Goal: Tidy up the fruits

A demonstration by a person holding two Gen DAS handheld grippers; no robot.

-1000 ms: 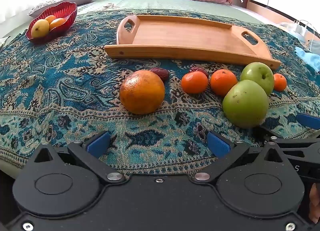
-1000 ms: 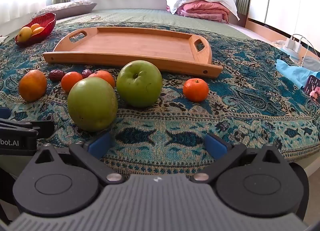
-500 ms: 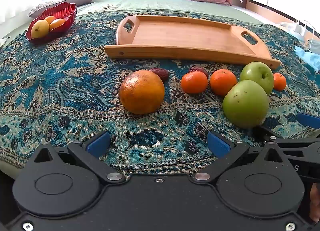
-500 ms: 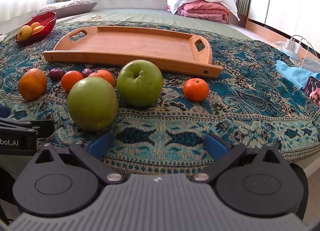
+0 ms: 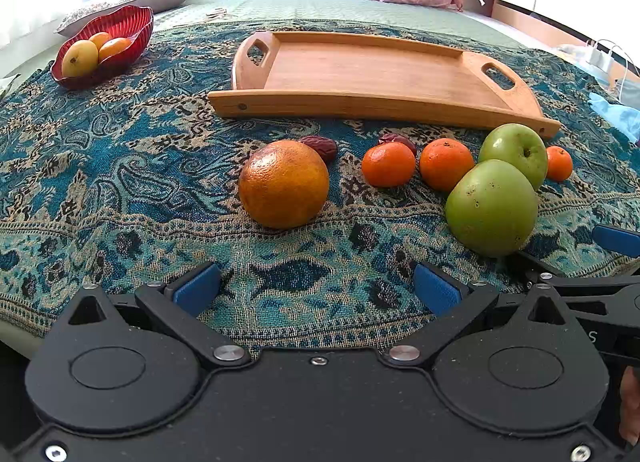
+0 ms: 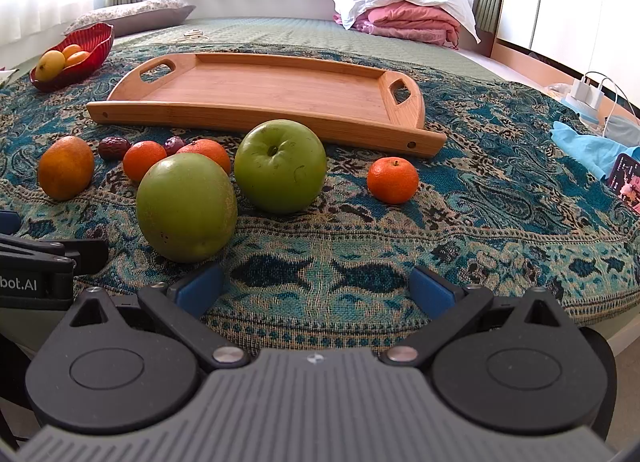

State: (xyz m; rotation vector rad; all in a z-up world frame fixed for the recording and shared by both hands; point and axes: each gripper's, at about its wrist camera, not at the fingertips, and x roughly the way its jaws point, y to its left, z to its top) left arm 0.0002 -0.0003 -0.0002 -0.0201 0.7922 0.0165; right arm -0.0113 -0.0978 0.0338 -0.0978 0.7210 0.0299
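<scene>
An empty wooden tray (image 5: 372, 73) (image 6: 272, 89) lies on the patterned blue cloth. In front of it sit a large orange (image 5: 283, 184) (image 6: 66, 167), two dark dates (image 5: 320, 146) (image 6: 114, 147), three small tangerines (image 5: 388, 164) (image 6: 393, 180) and two green apples (image 5: 491, 207) (image 6: 280, 165). My left gripper (image 5: 318, 289) hovers open near the cloth's front edge, just short of the large orange. My right gripper (image 6: 316, 290) is open too, with the nearer green apple (image 6: 186, 206) just ahead of its left finger. Neither holds anything.
A red bowl (image 5: 132, 27) (image 6: 98, 39) holding yellow and orange fruit stands at the far left. Pillows and pink bedding (image 6: 408, 19) lie at the back. A light blue cloth (image 6: 592, 145), a phone (image 6: 626, 181) and a charger sit at the right edge.
The right wrist view has crept slightly forward toward the fruit; the left view is the same. Both grippers stay open and no fruit has moved.
</scene>
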